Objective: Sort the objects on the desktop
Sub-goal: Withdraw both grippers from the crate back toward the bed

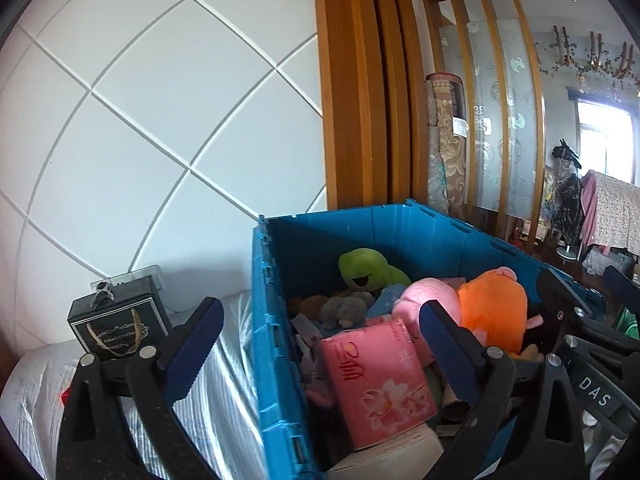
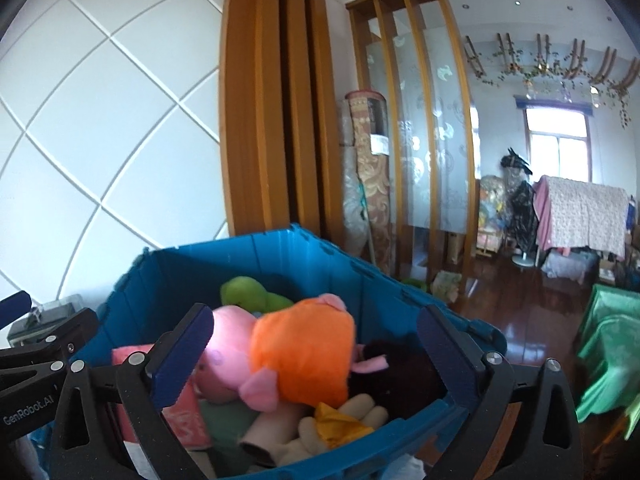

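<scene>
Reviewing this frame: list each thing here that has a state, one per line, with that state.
left gripper: open, empty, above the crate
right gripper: open, empty, above the crate
blue crate: open on top, full of items
pink tissue pack: sealed, lying tilted in the crate
orange plush: lying on top of the pile
black gift bag: upright beside the crate

Blue crate (image 1: 400,232) w/ green plush (image 1: 370,270), pink plush (image 1: 424,300), orange plush (image 1: 494,314) at 2 o'clock, grey plush (image 1: 344,310). Pink tissue pack (image 1: 376,380) has flower print. Black gift bag (image 1: 120,320) w/ gold trim at 9 o'clock; bedding (image 1: 216,408) white, fine stripes.
</scene>
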`<state>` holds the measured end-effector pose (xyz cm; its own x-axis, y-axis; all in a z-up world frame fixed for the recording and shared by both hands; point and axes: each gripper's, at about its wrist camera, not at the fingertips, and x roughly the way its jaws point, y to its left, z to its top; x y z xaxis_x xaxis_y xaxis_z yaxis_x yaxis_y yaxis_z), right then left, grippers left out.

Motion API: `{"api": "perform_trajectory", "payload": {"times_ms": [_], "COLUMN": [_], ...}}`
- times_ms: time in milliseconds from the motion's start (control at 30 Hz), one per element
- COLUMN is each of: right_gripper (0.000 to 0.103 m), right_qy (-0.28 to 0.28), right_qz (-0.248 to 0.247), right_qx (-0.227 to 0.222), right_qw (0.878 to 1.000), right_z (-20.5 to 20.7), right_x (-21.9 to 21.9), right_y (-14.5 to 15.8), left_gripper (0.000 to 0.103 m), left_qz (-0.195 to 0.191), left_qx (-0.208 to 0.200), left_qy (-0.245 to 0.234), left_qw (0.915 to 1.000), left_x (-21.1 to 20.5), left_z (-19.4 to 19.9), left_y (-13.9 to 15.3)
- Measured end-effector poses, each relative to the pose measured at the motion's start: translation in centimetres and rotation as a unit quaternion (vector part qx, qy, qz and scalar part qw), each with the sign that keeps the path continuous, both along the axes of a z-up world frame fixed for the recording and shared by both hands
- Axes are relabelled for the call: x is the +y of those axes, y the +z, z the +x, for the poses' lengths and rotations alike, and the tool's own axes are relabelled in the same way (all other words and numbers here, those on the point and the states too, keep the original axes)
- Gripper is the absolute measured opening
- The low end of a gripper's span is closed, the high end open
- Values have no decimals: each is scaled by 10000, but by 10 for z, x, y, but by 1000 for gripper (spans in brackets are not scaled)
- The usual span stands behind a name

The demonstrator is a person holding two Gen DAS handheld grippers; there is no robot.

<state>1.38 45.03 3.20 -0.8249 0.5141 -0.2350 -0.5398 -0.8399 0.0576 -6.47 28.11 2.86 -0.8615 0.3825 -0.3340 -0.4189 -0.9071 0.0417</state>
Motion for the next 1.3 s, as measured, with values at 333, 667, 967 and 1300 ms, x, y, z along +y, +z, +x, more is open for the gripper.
{"api": "perform_trajectory", "payload": {"times_ms": [333, 667, 967, 1300], "right_gripper": [103, 103, 103, 103], "right_qy": [780, 2152, 3074, 3635], "right_qz": [361, 548, 400, 268], "right_qx": [346, 228, -169, -855], "right_qw": [9957, 9748, 9506, 9273], "right_z": [-13, -53, -108, -181], "right_x": [-96, -223, -315, -377], "right_y": [21, 16, -16, -67], "left_gripper": [102, 102, 102, 102], "left_qz": [286, 420, 274, 210], "left_qx": [181, -197, -717, -1409], "left_qy": [1117, 2385, 3213, 3475], "left_qw": [9932, 9700, 9439, 9268], "left_x": [-122, -261, -356, -403], "left_z": [-3, -22, -46, -111], "left_y": [5, -22, -64, -116]}}
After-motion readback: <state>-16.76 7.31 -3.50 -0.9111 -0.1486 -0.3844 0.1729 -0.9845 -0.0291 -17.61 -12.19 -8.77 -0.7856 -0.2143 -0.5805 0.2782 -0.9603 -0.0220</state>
